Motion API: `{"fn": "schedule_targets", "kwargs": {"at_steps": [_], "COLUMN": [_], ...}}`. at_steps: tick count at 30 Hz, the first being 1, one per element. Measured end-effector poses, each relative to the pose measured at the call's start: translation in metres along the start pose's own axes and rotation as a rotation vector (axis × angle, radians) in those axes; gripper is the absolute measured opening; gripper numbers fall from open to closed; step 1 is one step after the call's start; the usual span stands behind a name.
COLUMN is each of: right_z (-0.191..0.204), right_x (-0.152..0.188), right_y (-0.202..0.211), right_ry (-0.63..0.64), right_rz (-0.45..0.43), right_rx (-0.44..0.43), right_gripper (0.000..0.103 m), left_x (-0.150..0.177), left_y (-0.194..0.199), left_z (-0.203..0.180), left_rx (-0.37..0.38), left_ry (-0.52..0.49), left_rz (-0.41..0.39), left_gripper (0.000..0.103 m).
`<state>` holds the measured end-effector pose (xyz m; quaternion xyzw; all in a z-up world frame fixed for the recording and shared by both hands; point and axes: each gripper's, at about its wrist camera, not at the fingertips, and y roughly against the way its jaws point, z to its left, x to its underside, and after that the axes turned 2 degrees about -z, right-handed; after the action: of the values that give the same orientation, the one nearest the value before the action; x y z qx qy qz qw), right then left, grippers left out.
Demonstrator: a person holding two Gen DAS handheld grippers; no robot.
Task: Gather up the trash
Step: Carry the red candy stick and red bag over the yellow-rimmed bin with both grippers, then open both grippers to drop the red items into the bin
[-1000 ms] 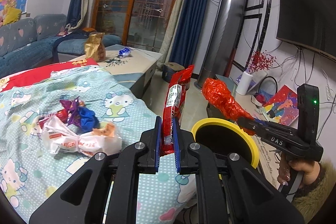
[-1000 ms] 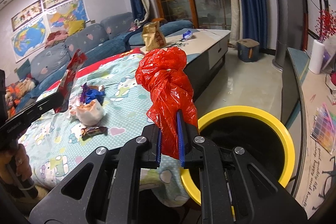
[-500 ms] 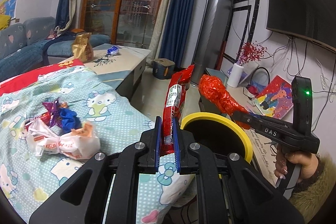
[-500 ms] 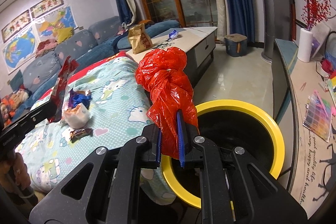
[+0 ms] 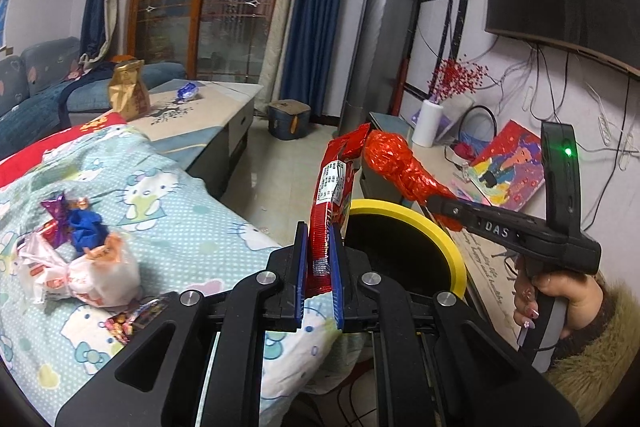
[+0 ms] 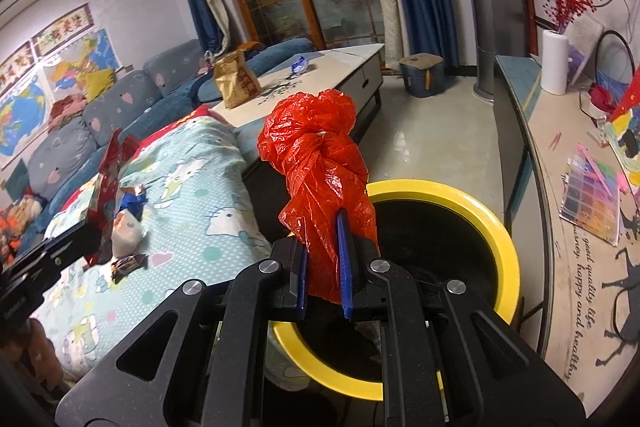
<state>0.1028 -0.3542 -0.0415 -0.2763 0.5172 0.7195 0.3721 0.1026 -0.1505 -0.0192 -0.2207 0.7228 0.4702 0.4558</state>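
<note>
The left gripper [image 5: 320,267] is clenched on a red snack wrapper [image 5: 334,187] standing upright at centre frame; the right gripper [image 6: 324,267] grasps a crumpled red plastic bag [image 6: 316,155]; the yellow-rimmed bin [image 6: 508,251] sits just behind it, lower right; more wrappers [image 5: 76,251] lie on the patterned blanket [image 5: 192,219], left.

My surface: bed [image 5: 192,227], cartoon-cat quilt. On it, at my 9 o'clock: white crumpled bag [image 5: 80,277], blue wrapper [image 5: 86,229] and purple wrapper [image 5: 56,209] touching it, dark candy wrapper [image 5: 134,319] just beside at 7 o'clock.
</note>
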Motion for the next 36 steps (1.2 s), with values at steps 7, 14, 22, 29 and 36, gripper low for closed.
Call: {"fn": "schedule_targets", "kwargs": {"at_steps": [7,14,22,29,36], "right_z": [-0.02,-0.038,-0.057,-0.069,-0.082], "right_x": [0.004,0.007,0.014,0.018,0.025], "right_y": [-0.005,-0.009,-0.013,-0.016,-0.021], "right_ry": [-0.049,-0.09,-0.136,-0.166,-0.193], "right_rz": [0.023,0.037,0.056,0.074,0.099], "right_rx": [0.041,0.067,0.095,0.111,0.122], "right_gripper": [0.008,0.008,0.008,0.008,0.008], "left_x": [0.004,0.01,0.02,0.027,0.034], "left_y": [-0.016,-0.03,-0.051,-0.072,-0.098], "left_z": [-0.013,-0.026,-0.042,-0.053,-0.062], "left_rx": [0.026,0.049,0.078,0.096,0.099], "left_ry": [-0.022,-0.04,-0.062,-0.08,-0.102], "left_rz": [0.026,0.054,0.099,0.138,0.18], "left_gripper": [0.01,0.01,0.01,0.01,0.01]}}
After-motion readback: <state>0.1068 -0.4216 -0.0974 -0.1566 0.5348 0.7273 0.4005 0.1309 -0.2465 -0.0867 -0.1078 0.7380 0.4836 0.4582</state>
